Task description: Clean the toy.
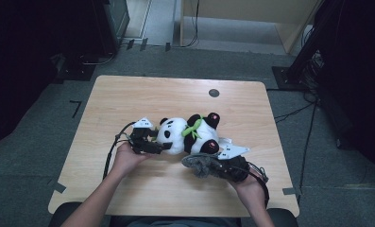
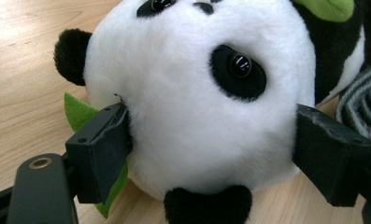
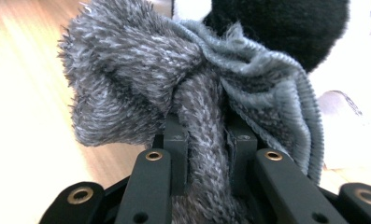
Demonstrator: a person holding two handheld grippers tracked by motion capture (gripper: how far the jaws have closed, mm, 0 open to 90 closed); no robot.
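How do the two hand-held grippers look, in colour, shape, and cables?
The left gripper and the right gripper both have black bodies with blocky black jaws. A grey three-cornered plate sits on top of each, and a black cable trails from each. The right gripper view shows brass-coloured rivets on its jaw arms. The forearms are bare of sleeves.

Both forearms come in from the near edge of the worktop and angle inward. The left claw [image 1: 157, 144] points toward the right, its jaws spread wide and pressed on either side of a soft toy's head. The right claw [image 1: 201, 163] lies low, pointing left, its jaws nearly together and pinching a fold of grey knitted cloth. Each hand wraps its claw's body from behind.
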